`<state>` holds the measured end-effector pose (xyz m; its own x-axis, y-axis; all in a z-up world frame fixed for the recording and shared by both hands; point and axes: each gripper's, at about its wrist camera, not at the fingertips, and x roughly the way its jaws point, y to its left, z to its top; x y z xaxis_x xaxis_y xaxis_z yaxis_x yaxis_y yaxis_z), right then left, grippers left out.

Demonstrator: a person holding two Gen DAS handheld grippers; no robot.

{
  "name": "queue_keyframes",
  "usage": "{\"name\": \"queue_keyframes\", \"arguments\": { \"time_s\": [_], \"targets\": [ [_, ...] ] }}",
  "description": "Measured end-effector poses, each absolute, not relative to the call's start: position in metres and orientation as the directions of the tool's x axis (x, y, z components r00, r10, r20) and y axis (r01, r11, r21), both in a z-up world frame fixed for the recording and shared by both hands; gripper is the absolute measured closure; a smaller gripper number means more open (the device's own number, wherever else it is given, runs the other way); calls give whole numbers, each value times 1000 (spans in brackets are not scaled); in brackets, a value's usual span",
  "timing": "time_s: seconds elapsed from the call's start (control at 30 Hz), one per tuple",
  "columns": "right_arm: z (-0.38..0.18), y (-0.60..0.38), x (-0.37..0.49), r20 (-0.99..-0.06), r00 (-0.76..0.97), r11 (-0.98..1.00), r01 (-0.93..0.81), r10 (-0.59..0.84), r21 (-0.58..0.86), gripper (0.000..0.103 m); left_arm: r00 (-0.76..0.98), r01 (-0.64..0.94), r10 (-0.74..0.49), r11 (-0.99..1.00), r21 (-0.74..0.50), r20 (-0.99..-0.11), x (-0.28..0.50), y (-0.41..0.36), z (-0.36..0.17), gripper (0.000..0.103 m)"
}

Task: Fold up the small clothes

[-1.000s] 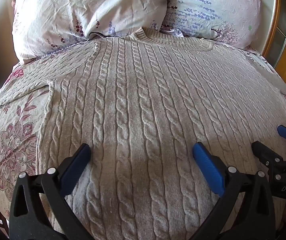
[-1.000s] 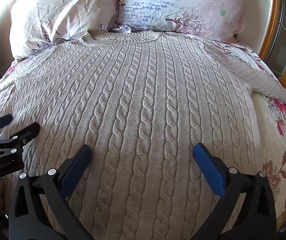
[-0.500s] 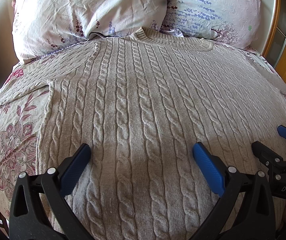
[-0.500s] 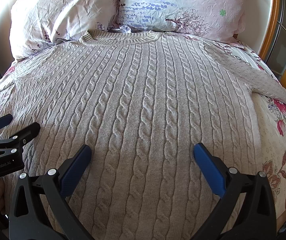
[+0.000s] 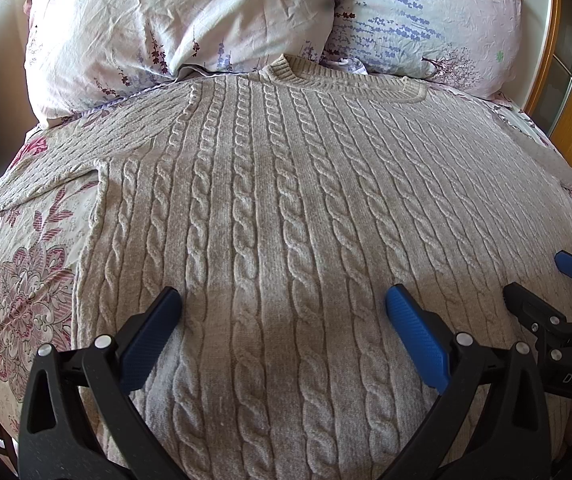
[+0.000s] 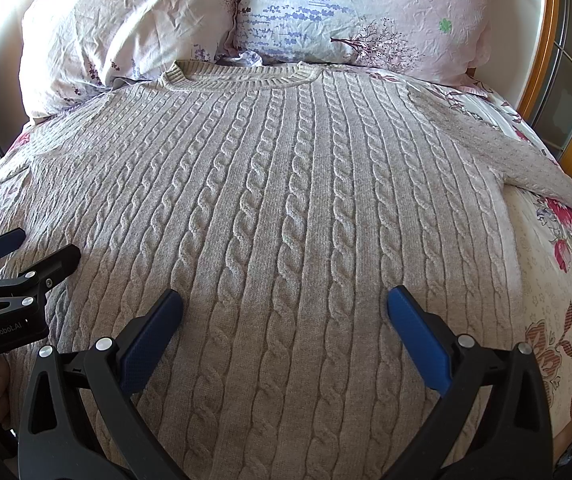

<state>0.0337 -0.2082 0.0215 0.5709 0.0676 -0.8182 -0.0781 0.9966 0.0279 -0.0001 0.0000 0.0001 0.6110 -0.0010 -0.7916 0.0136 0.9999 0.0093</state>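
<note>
A beige cable-knit sweater (image 5: 286, 200) lies flat, front up, on a floral bedspread, with its collar (image 5: 346, 80) towards the pillows. It also fills the right wrist view (image 6: 286, 200). Its left sleeve (image 5: 46, 168) and right sleeve (image 6: 526, 160) spread outwards. My left gripper (image 5: 282, 304) is open and empty above the lower left body. My right gripper (image 6: 284, 304) is open and empty above the lower right body. Each gripper shows at the edge of the other's view: the right one (image 5: 542, 280) and the left one (image 6: 26, 250).
Two floral pillows (image 5: 174, 28) (image 6: 366, 16) stand behind the collar against the headboard. The floral bedspread (image 5: 18, 280) (image 6: 558, 300) shows on both sides of the sweater. A wooden frame with glass panes (image 6: 566, 92) stands at the right.
</note>
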Motion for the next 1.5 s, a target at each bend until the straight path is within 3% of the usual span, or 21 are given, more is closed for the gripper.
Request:
{"name": "queue_keyframes", "arguments": {
  "time_s": [1.2,1.37,1.5],
  "targets": [
    [21,-208,34,-818,571,996,-80,69,28,1,612,14,-1,1000,9,-791,0,0,0,2],
    [28,-217,44,-839,521,980,-186,158,69,1,611,13,-1,1000,9,-791,0,0,0,2],
    [55,-307,66,-781,613,977,71,117,202,1,606,10,1,1000,10,-795,2,-1,3,2]
  ]
}}
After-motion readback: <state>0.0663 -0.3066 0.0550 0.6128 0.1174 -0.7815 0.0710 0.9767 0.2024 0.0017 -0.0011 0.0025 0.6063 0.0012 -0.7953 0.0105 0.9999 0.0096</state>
